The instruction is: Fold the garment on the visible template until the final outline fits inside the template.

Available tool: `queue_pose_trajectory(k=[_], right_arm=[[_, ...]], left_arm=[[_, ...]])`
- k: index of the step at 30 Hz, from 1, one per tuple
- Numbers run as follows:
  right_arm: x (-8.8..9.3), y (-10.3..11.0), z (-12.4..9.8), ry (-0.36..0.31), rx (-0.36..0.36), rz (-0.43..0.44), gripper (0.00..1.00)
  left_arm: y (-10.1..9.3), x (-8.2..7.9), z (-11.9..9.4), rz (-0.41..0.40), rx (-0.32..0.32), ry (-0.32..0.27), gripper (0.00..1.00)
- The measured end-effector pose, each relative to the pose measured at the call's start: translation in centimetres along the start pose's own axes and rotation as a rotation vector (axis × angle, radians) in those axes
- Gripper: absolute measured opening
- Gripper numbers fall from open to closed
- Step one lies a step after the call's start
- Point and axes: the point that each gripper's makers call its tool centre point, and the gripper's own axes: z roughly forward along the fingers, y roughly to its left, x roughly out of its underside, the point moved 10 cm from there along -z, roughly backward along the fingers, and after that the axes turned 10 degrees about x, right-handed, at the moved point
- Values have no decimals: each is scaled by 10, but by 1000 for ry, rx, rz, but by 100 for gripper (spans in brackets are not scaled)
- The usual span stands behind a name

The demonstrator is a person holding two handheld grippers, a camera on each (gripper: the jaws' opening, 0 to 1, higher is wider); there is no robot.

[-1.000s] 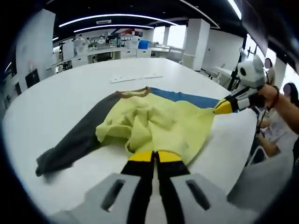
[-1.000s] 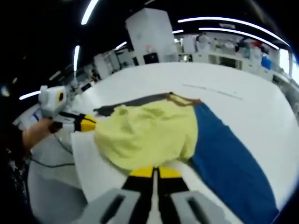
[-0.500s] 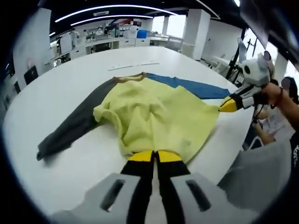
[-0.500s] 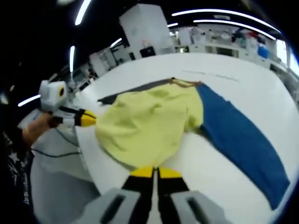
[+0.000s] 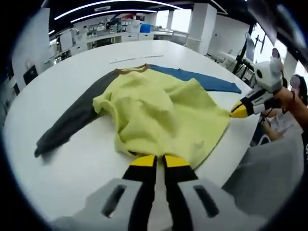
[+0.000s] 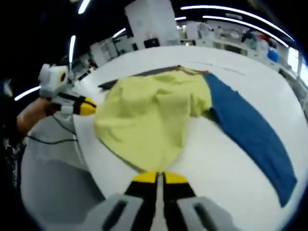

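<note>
- Pale yellow knit garment body [image 5: 163,113], crumpled and bunched, lying across the middle of the white round surface [image 5: 57,163]; same yellow body [image 6: 144,115] seen from the opposite hem corner in the right gripper view.
- Dark grey sleeve [image 5: 72,120] stretched flat toward the near-left edge of the surface; blue sleeve [image 5: 202,79] stretched away toward the far right, and long and flat [image 6: 250,130] at the right of the right gripper view.
- Brown collar trim [image 5: 132,70] at the far end of the yellow body, between the two sleeves.
- Left gripper [image 5: 155,161], yellow-tipped black jaws pressed together, clenched on the near hem of the yellow body; also visible as a yellow tip [image 6: 86,107] pinching the hem's left corner, held by a hand [image 6: 29,118].
- Right gripper [image 6: 159,177], jaws likewise closed tight on the hem edge nearest the camera; seen from the other side as a yellow tip [image 5: 239,111] gripping the right hem corner, with a hand [image 5: 288,98] behind it.
- Thin pale strip [image 5: 134,58] lying on the surface beyond the collar.
</note>
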Motion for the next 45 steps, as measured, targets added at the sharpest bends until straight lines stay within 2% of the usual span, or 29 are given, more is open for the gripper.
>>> queue_pose_trajectory(k=[3, 4, 6, 8, 11, 13, 23, 24, 28, 29, 37, 43, 45], right_arm=[[0, -1, -1, -16, -11, 44, 9], [0, -2, -1, -15, -1, 44, 12], [1, -4, 0, -12, 16, 43, 16], [2, -5, 1, -11, 20, 57, 19], [4, -7, 3, -11, 16, 76, 18], [5, -5, 4, -10, 15, 83, 18], [6, -5, 13, -21, 9, 115, 14], [6, -6, 14, -27, 8, 116, 13], [5, -7, 17, -32, 12, 114, 8], [5, -7, 19, -33, 13, 115, 7], [5, -10, 24, -39, 19, 121, 0], [6, -7, 13, -53, 26, 137, 0], [6, -5, 8, -59, 28, 133, 0]], left_arm=[[4, -2, -6, 14, -29, -34, 7], [8, -3, -7, 16, -60, -47, 10], [18, 0, -9, 13, -96, -45, 13], [19, 1, -9, 4, -120, -43, 14], [29, 5, -8, -3, -138, -35, 14], [27, 5, -6, -12, -141, -30, 13], [38, 15, 14, -235, -111, -90, 11], [40, 15, 15, -233, -111, -92, 11], [47, 17, 17, -266, -98, -92, 0], [49, 17, 18, -275, -102, -85, 0], [49, 14, 6, -240, -91, -71, 0], [50, 11, -12, -183, -72, -49, 0], [51, 11, -18, -172, -59, -24, 0]])
